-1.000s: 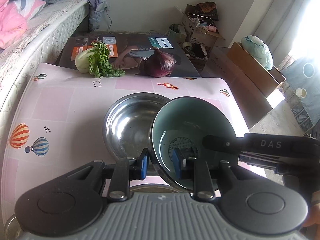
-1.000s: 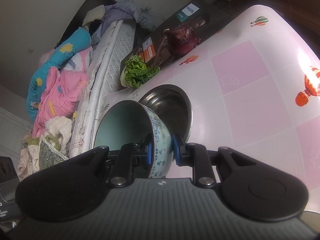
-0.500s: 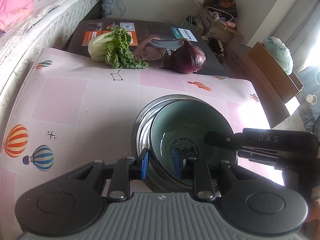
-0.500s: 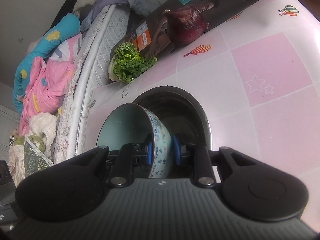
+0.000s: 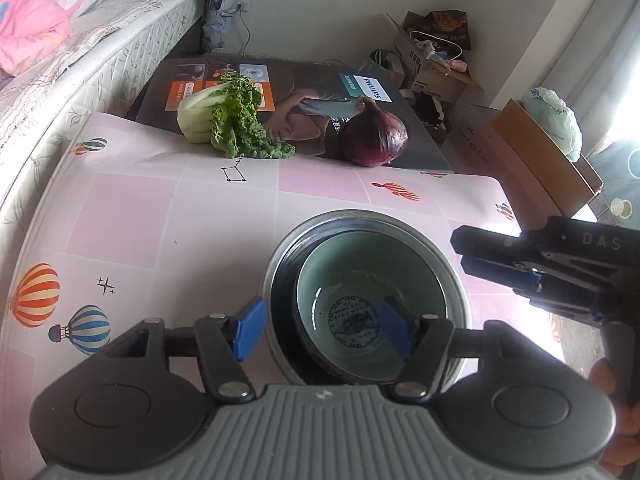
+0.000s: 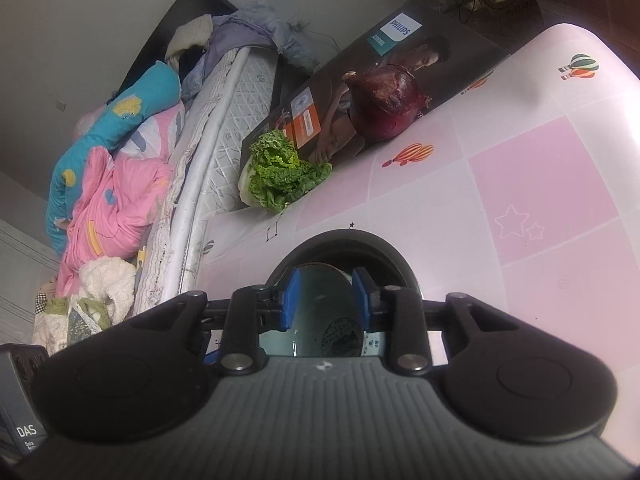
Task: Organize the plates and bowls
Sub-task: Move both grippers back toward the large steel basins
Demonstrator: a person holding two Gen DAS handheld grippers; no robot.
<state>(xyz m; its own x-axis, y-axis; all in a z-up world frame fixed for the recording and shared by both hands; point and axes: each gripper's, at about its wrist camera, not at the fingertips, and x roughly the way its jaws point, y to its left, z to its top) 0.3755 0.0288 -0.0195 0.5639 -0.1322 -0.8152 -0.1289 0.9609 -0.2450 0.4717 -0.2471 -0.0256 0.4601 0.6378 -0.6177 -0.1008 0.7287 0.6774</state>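
The left gripper (image 5: pixel 322 330) has just opened; its pads straddle the near rims of the nested bowls without touching. The right gripper (image 6: pixel 326 300), jaws just parted, is clear. The ceramic bowl (image 5: pixel 370 306) sits in the steel bowl (image 5: pixel 454 276) on the table (image 5: pixel 168 216). Beyond: greens (image 5: pixel 236 124), onion (image 5: pixel 376 134).

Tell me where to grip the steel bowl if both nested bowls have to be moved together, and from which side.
Judging by its pose, grip the steel bowl by its rim, one finger outside and one in the dark gap beside the celadon bowl nested in it. Come from above on the near-left side, where that gap looks widest and the left gripper, its jaws just opened, already straddles the rim.
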